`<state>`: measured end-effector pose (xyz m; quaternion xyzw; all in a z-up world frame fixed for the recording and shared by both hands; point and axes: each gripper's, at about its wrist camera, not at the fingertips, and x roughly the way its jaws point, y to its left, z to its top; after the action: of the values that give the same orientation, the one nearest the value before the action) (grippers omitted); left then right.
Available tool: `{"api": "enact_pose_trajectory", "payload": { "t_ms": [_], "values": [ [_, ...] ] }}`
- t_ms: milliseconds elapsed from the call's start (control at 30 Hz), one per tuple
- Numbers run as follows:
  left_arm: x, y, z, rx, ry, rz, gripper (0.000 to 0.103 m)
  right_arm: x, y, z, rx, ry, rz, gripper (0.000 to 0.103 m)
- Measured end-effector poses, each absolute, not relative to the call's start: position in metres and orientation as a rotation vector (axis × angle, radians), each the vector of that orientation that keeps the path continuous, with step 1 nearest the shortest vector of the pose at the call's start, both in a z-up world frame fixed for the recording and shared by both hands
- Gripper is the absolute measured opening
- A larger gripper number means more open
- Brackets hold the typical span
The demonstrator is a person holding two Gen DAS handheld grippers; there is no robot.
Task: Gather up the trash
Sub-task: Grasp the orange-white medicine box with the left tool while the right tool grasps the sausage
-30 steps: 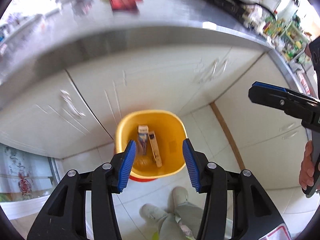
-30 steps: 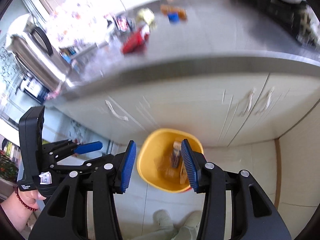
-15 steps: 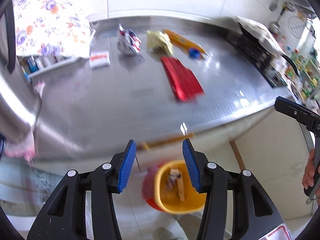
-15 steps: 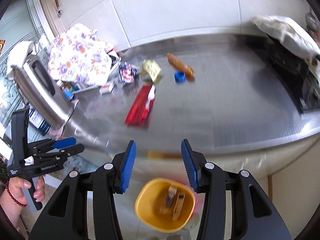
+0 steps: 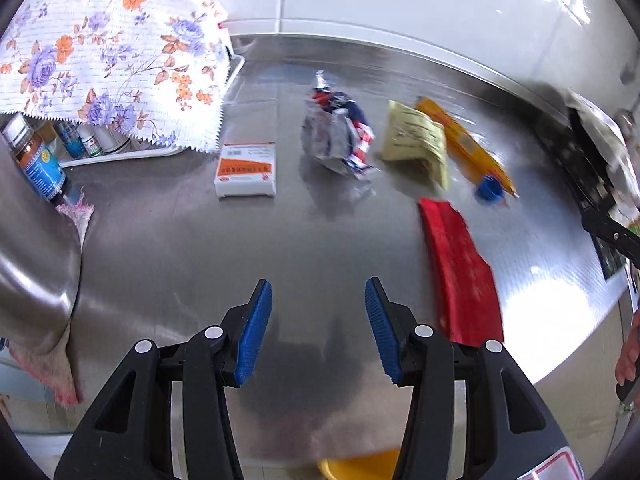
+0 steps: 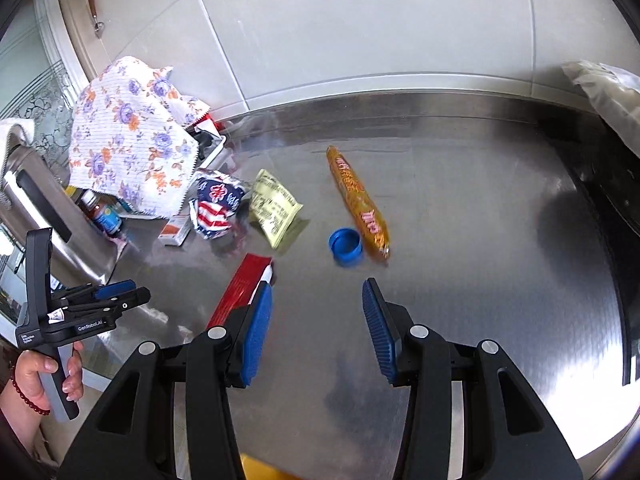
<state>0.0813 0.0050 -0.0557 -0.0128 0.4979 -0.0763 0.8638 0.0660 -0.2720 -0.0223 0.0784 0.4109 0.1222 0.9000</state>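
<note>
Trash on the counter (image 6: 460, 240) is light, crinkly stuff; I'd pinch the red wrapper (image 6: 240, 286) mid-length. Left claw (image 5: 318, 322) and right claw (image 6: 318, 322) both gape empty.

Six loose pieces of trash on the steel table (image 6: 500, 280).

One red wrapper (image 5: 460, 272), one long orange wrapper (image 6: 358, 204), one yellow packet (image 6: 274, 208), one crumpled red, white and blue foil bag (image 5: 340, 136), one blue bottle cap (image 6: 345, 246) and one small white and orange box (image 5: 246, 170). Beside them, one flowered cloth (image 5: 108, 52) covers one white rack, under which at least four bottles (image 5: 40, 160) show; the rest is hidden. One steel appliance (image 6: 44, 216) stands at the left edge. Two handheld grippers, each with two blue-padded fingers (image 5: 254, 330). One yellow bin (image 5: 356, 468) shows below the table edge.
</note>
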Motion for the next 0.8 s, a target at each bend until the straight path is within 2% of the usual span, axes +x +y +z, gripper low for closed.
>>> {"api": "enact_pose_trajectory", "payload": {
  "t_ms": [167,233,333,400,433,567,800],
  "values": [
    [0.114,0.017,-0.063,-0.048,1.055,-0.122,0.049,0.104,-0.271,-0.032,0.146,0.863,0.265,0.048],
    [0.124,0.021,-0.065,-0.058,1.054,-0.114,0.054,0.117,-0.268,-0.035,0.13,0.864,0.261,0.048],
    [0.142,0.026,-0.069,-0.057,1.059,-0.096,0.055,0.136,-0.265,-0.038,0.125,0.871,0.252,0.049],
    [0.153,0.029,-0.073,-0.047,1.065,-0.089,0.056,0.149,-0.263,-0.042,0.115,0.87,0.236,0.06],
    [0.159,0.029,-0.076,-0.042,1.069,-0.086,0.057,0.155,-0.262,-0.044,0.114,0.874,0.23,0.062],
    [0.176,0.032,-0.087,-0.028,1.089,-0.082,0.057,0.175,-0.261,-0.054,0.106,0.898,0.213,0.065],
    [0.194,0.031,-0.09,0.01,1.068,-0.094,0.062,0.207,-0.253,-0.072,0.062,0.941,0.199,0.066]
  ]
}}
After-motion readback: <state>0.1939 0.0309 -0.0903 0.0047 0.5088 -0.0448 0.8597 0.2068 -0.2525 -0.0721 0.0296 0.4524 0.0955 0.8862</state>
